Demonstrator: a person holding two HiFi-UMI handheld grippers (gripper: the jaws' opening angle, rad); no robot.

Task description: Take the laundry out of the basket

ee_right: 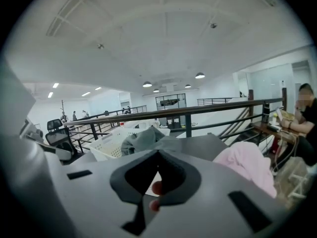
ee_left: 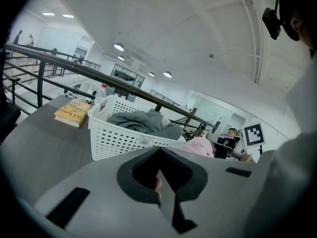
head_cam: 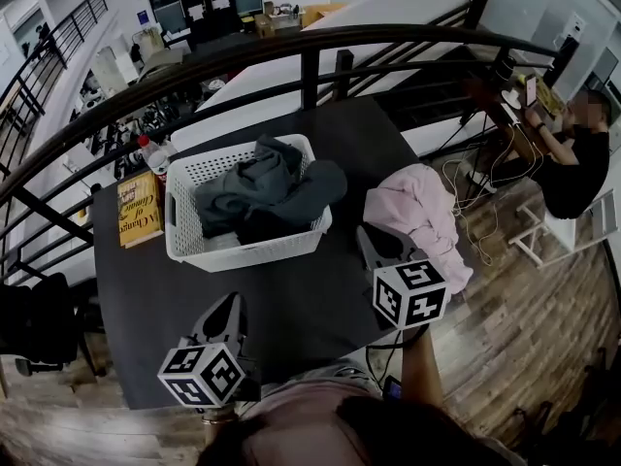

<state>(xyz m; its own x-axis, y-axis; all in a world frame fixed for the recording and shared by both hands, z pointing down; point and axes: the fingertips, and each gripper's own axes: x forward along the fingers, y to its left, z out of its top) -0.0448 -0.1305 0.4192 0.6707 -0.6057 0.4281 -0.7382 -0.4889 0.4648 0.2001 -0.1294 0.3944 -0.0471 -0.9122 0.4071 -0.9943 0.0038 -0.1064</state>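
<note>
A white laundry basket stands mid-table with grey clothes heaped in it and spilling over its right rim. A pink garment lies on the table to the basket's right. My left gripper hovers over the table in front of the basket, jaws together and empty. Just left of the pink garment is my right gripper, also shut and empty. The left gripper view shows the basket and grey clothes ahead of the jaws. In the right gripper view the basket is ahead left and the pink garment at the right.
A yellow book and a red-capped bottle sit left of the basket on the dark table. A black railing runs behind the table. A person sits at a desk to the right, with cables on the floor.
</note>
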